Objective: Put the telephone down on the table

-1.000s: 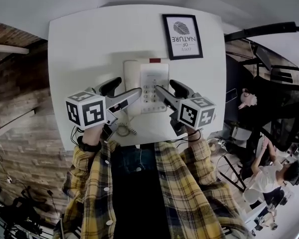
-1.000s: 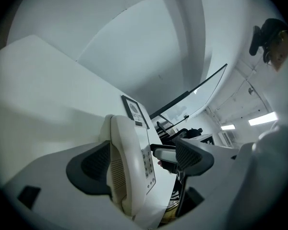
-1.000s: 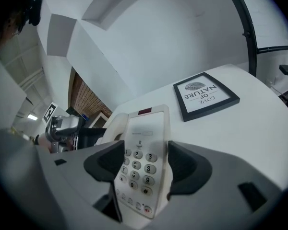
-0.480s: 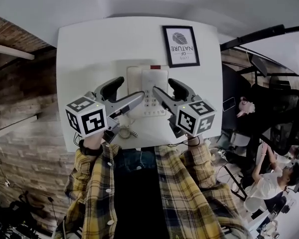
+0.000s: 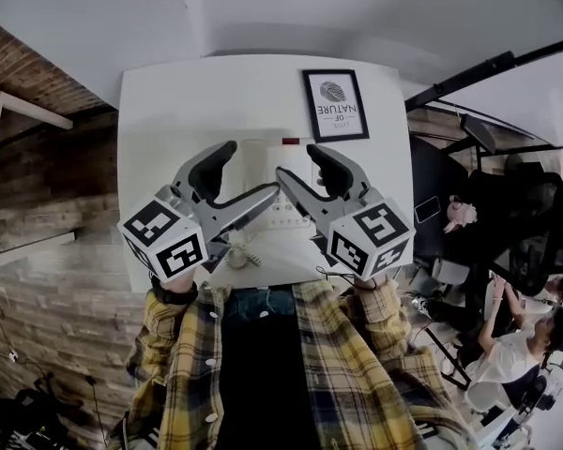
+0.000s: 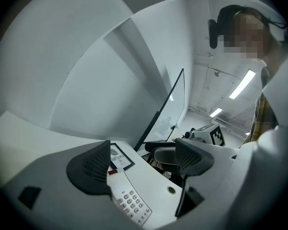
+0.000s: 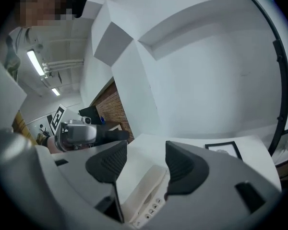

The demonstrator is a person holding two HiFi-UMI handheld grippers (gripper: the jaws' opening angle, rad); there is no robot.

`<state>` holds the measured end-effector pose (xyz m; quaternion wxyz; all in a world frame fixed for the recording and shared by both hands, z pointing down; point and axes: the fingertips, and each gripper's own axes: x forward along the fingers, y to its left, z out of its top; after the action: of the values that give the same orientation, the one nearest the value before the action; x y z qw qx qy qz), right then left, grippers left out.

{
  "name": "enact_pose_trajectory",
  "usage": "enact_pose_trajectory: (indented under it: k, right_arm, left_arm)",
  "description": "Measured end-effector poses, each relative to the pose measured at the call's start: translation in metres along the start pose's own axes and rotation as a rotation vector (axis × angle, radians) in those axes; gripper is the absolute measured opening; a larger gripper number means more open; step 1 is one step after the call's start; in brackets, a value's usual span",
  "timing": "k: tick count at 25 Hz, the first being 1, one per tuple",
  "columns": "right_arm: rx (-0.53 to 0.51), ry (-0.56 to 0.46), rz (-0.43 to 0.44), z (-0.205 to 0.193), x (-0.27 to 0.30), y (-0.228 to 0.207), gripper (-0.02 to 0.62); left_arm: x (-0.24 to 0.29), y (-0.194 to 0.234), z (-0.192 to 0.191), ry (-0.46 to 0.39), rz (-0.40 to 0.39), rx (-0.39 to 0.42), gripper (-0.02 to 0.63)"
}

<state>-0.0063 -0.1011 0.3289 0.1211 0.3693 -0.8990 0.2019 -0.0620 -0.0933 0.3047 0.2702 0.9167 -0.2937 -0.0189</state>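
white telephone (image 5: pixel 267 162) flat on the white table (image 5: pixel 169 111), keypad up

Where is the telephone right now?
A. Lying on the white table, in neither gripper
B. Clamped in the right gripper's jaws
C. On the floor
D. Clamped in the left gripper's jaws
A: the telephone lies flat on the table. The left gripper has its jaws apart and empty. The right gripper has just been closing its jaws slightly, but they hold nothing either.
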Motion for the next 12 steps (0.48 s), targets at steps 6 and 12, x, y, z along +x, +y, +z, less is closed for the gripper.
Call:
enact_pose_trajectory:
  k: [6,12]
  right_arm:
    - [-0.085,-0.108,0.012,0.038,-0.015,0.022,0.174]
    - [-0.152,-0.182,0.038,0.062,-0.028,0.044,0.112]
  left_arm:
    - [-0.010,-0.023,0.027,-0.078,-0.009,0.084,0.431]
    - [-0.016,-0.043,0.042,-0.109,-0.028,0.144,0.416]
